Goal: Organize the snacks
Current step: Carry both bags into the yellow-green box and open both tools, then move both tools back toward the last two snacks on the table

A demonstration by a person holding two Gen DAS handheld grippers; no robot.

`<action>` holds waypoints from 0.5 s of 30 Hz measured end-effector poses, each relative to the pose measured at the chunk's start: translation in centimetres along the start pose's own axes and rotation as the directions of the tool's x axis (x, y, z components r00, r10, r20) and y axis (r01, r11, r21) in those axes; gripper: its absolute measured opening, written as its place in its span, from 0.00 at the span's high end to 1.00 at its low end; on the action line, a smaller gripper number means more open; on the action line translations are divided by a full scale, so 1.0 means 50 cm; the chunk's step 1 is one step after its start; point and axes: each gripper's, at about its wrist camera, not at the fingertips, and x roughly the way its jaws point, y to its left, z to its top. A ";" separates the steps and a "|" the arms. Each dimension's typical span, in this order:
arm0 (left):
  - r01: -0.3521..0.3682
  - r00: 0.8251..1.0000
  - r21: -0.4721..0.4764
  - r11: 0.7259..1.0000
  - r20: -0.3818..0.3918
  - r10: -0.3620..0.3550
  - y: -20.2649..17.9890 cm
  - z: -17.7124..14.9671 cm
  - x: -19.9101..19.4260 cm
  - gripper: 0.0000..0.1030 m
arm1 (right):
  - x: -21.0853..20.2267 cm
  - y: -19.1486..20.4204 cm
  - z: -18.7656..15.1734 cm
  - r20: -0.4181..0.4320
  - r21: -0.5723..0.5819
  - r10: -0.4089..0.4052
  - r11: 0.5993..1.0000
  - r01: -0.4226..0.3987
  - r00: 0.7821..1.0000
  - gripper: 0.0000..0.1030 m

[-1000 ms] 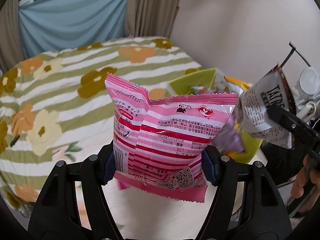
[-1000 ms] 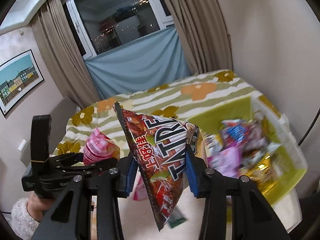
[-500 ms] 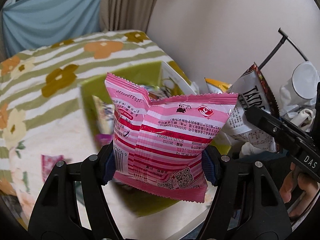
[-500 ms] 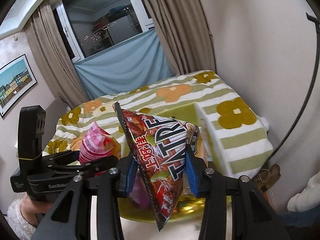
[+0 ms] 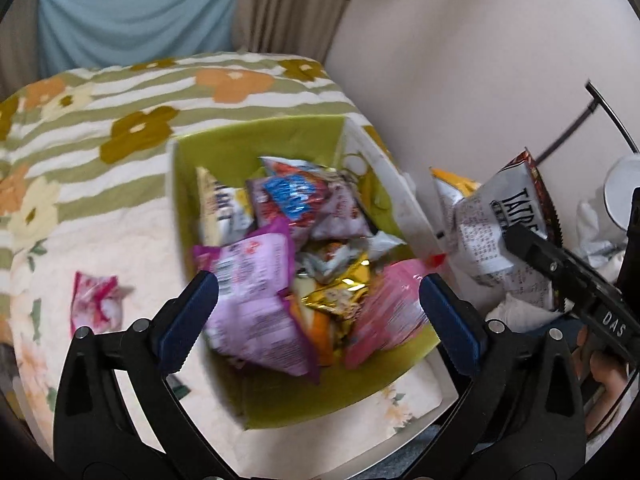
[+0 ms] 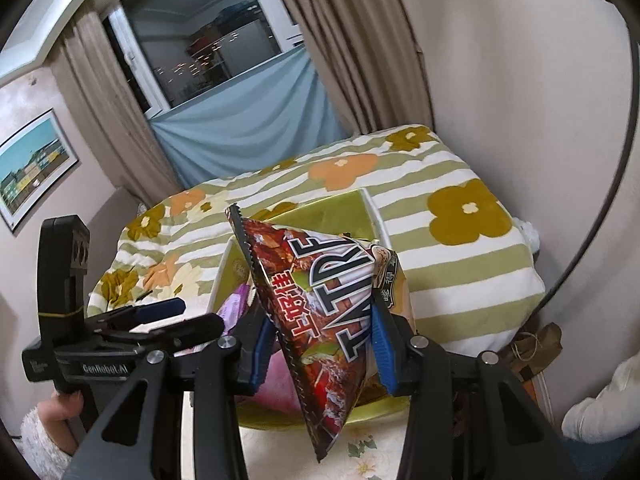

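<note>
- Bed (image 5: 120,92), flowered striped cover, fills upper left of frame.
- Green box (image 5: 256,144) at centre, holding snack packets, pink packet (image 5: 384,312) among them.
- Left gripper (image 5: 316,312): jaws spread, empty, over box.
- Right gripper (image 6: 320,344): clamped on chip bag (image 6: 320,304), above box.

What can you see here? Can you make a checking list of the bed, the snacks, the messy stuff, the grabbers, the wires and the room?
Surface: bed with a flowered, striped cover.
Job's things: green box full of snack packs; pink pack lies inside; red bag held above the box; small pink pack loose on the bed.
Clutter: white cloth beside the bed.
Grippers: left gripper open and empty over the box; right gripper shut on the red bag.
Cables: thin black line curving along the wall, maybe a cable.
Surroundings: window, curtains, blue cloth, picture.
</note>
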 end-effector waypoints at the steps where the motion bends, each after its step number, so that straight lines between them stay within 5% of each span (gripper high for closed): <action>1: -0.010 1.000 -0.013 1.000 0.005 0.010 0.010 -0.003 -0.006 0.03 | 0.003 -0.002 0.002 0.003 -0.009 0.004 1.000 -0.004 1.000 0.61; 12: -0.106 0.994 -0.095 0.990 0.025 0.109 0.087 -0.029 -0.055 0.03 | 0.072 0.055 0.023 -0.021 -0.095 0.057 0.994 -0.059 0.998 0.58; 15: -0.133 0.991 -0.101 0.986 0.021 0.136 0.099 -0.039 -0.063 0.03 | 0.094 0.063 0.021 -0.048 -0.079 0.074 0.994 -0.077 0.996 0.36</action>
